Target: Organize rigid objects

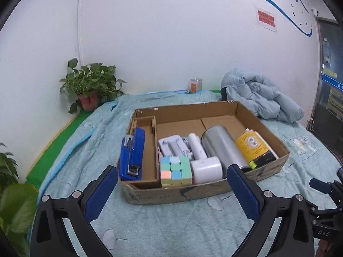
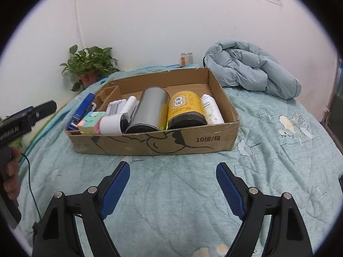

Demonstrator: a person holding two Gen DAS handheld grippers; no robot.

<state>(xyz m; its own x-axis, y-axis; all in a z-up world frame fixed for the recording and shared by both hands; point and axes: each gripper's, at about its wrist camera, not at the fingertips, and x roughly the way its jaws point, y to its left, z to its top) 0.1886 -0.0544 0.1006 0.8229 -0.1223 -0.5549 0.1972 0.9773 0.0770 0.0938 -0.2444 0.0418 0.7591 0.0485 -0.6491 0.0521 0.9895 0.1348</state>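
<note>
A shallow cardboard box (image 1: pixel 171 194) (image 2: pixel 193 143) sits on the bed. It holds a blue stapler (image 1: pixel 133 154) (image 2: pixel 82 111), a pastel puzzle cube (image 1: pixel 175 171) (image 2: pixel 91 122), a white lint roller (image 1: pixel 203 162) (image 2: pixel 113 124), a pale folding stand (image 1: pixel 171 147), a silver canister (image 1: pixel 223 147) (image 2: pixel 150 111), a yellow tin (image 1: pixel 255 147) (image 2: pixel 185 111) and a white bottle (image 2: pixel 211 109). My left gripper (image 1: pixel 171 182) is open and empty just before the box's near wall. My right gripper (image 2: pixel 172 171) is open and empty over the blanket in front of the box.
A light-blue jacket (image 1: pixel 261 96) (image 2: pixel 253 72) lies behind the box on the right. A potted plant (image 1: pixel 90 85) (image 2: pixel 90 64) stands in the back left corner. A small jar (image 1: pixel 196 84) (image 2: pixel 186 59) stands by the wall. More leaves (image 1: pixel 15 203) sit at the left edge.
</note>
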